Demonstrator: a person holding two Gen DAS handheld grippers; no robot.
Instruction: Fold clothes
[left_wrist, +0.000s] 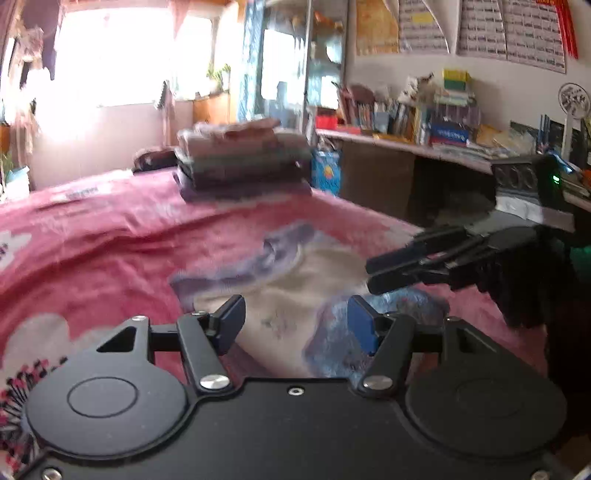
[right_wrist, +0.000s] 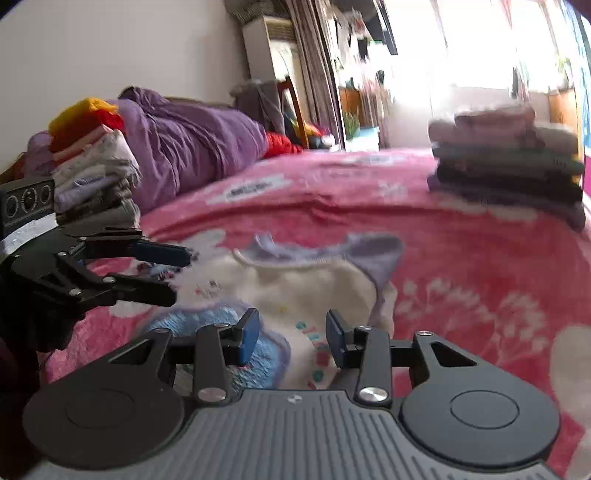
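**Pink bedspread, one garment left to fold**

Left wrist: folded stack (left_wrist: 243, 158) done at far edge; my left gripper (left_wrist: 295, 325) was spread, empty, over cream top (left_wrist: 295, 295).

Right wrist: right gripper (right_wrist: 291, 338) likewise parted, nothing held; unfolded pile (right_wrist: 92, 162) waited.

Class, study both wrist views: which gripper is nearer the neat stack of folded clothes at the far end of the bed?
Right, narrowly. The right gripper sits on the stack's side of the cream garment; the left gripper sits on the opposite side.
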